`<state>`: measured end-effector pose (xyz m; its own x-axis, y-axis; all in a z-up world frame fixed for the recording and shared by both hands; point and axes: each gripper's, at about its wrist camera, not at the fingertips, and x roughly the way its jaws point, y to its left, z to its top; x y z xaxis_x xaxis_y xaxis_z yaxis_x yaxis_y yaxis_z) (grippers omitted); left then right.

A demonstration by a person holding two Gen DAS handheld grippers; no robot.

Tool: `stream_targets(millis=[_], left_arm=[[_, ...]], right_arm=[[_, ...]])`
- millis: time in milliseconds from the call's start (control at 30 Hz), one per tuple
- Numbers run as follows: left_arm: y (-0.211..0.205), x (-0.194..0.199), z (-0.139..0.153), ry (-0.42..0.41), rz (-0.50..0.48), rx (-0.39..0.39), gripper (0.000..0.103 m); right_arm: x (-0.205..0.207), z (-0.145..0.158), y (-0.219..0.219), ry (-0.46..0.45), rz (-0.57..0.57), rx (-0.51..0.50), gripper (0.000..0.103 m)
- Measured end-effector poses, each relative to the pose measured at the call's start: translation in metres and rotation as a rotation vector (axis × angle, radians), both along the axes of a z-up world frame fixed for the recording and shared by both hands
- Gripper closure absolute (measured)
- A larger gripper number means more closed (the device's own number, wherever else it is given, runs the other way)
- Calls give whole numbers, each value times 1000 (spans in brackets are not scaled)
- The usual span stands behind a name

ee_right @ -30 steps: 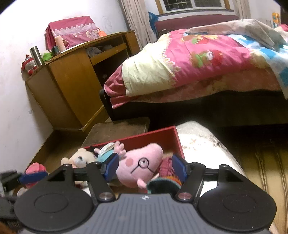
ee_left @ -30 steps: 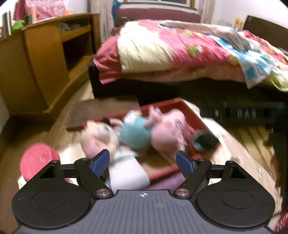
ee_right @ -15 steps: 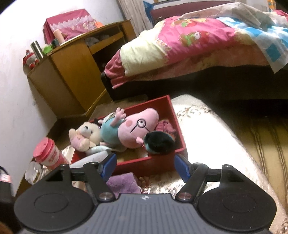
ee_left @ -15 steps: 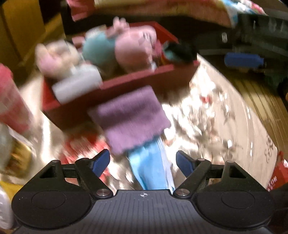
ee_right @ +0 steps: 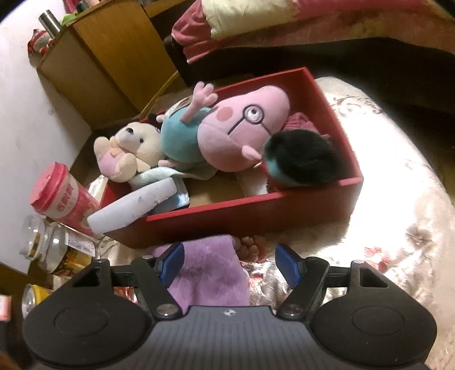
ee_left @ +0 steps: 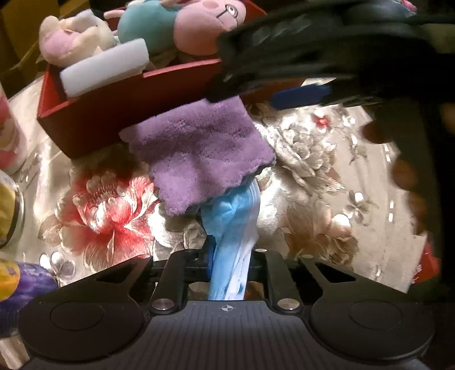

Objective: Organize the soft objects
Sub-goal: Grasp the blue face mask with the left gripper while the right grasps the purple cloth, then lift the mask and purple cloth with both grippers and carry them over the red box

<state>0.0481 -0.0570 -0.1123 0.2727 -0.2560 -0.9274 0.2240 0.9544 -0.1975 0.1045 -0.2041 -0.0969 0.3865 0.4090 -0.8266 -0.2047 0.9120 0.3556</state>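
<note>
A blue face mask (ee_left: 233, 227) lies on the flowered tablecloth, its far end under a purple fluffy cloth (ee_left: 199, 150). My left gripper (ee_left: 229, 261) is shut on the mask's near end. In the right wrist view, my right gripper (ee_right: 230, 261) hangs open over the purple cloth (ee_right: 207, 273), pads apart from it. Behind the cloth stands a red box (ee_right: 256, 210) holding a pink pig plush (ee_right: 233, 133), a cream bear plush (ee_right: 128, 150), a white foam block (ee_right: 133, 207) and a black and teal furry thing (ee_right: 298, 159). The right gripper's fingers (ee_left: 301, 95) show blurred in the left wrist view.
Left of the box stand a pink-lidded cup (ee_right: 62, 196), glass jars (ee_right: 51, 247) and a yellow can (ee_right: 31, 298). A wooden cabinet (ee_right: 108, 57) and a bed with pink bedding (ee_right: 312, 22) lie beyond. The table edge curves off at the right.
My left gripper sank toward the table and its jaws closed on the blue mask. My right gripper dropped over the purple cloth and now crosses the left wrist view.
</note>
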Motion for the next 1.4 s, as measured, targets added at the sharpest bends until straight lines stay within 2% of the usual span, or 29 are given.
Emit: stream_targets(millis=[200, 233, 267, 333, 500, 833, 1133, 1400], left_arm=[[11, -14, 11, -3, -13, -40, 91], [13, -15, 9, 8, -13, -44, 91], [14, -15, 7, 19, -10, -48, 90], [18, -18, 7, 27, -8, -52, 90], [19, -18, 13, 16, -16, -67, 89], [17, -14, 14, 25, -23, -71, 88], [22, -6, 40, -30, -3, -158, 88], [26, 3, 62, -99, 35, -181, 88]], right_arm=[[-4, -19, 21, 37, 72, -18, 59], [-5, -20, 24, 30, 79, -30, 69], [-6, -23, 29, 26, 90, -46, 88], [-6, -26, 32, 36, 93, -51, 103], [-6, -12, 21, 9, 73, 21, 103], [0, 33, -20, -49, -69, 273, 103], [0, 70, -47, -150, -166, 369, 103], [1, 89, -76, -235, -271, 439, 103]])
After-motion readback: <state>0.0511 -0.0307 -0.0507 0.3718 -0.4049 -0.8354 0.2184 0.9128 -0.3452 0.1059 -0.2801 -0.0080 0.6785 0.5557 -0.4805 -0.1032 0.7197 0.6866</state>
